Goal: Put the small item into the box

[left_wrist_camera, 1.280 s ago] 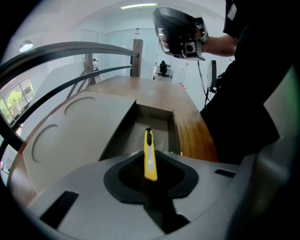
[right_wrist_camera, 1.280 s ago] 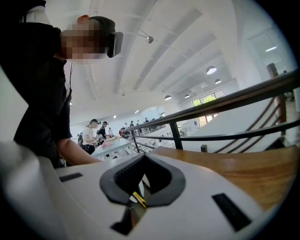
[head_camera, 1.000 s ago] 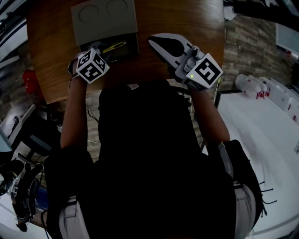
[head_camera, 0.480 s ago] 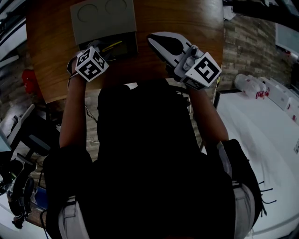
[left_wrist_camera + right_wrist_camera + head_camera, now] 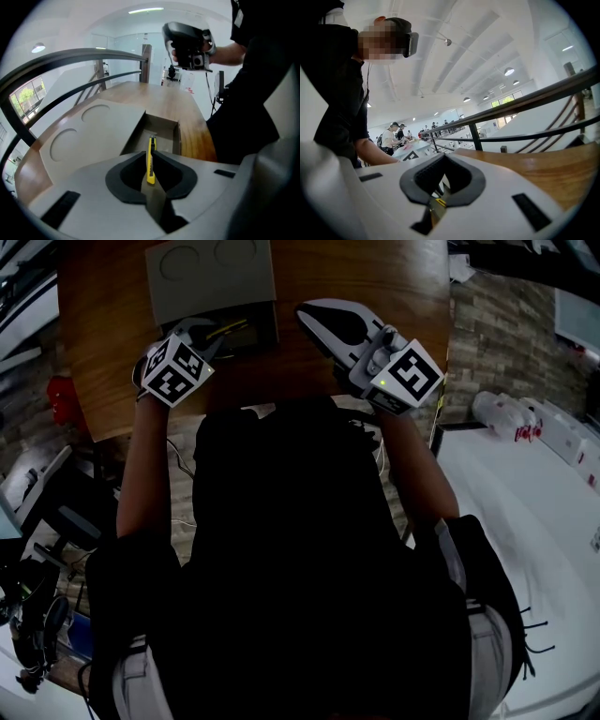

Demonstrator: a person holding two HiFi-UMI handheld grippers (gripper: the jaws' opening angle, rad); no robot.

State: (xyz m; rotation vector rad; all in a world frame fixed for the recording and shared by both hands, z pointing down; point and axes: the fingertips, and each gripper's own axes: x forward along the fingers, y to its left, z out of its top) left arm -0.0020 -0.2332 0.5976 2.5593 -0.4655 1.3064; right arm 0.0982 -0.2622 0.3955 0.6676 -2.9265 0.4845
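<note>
A grey cardboard box (image 5: 265,332) lies on the wooden table, its lid (image 5: 211,277) with two round marks folded back. In the left gripper view the open compartment (image 5: 164,133) lies just past the jaws. My left gripper (image 5: 150,157) is shut on a slim yellow utility knife (image 5: 150,161), held edge-up with its tip over the box's near wall. From the head view, the left gripper (image 5: 208,334) sits at the box's near-left corner and the knife (image 5: 230,330) shows over the opening. My right gripper (image 5: 307,315) hovers right of the box, shut and empty (image 5: 442,159).
The wooden table (image 5: 375,277) ends close to the person's body; a railing (image 5: 93,58) runs beyond its far side. White tables (image 5: 525,484) stand to the right. The right gripper (image 5: 187,42) hangs in the air above the table's right part.
My left gripper has drifted slightly left while keeping hold of the yellow knife at the box. The right gripper has barely moved.
</note>
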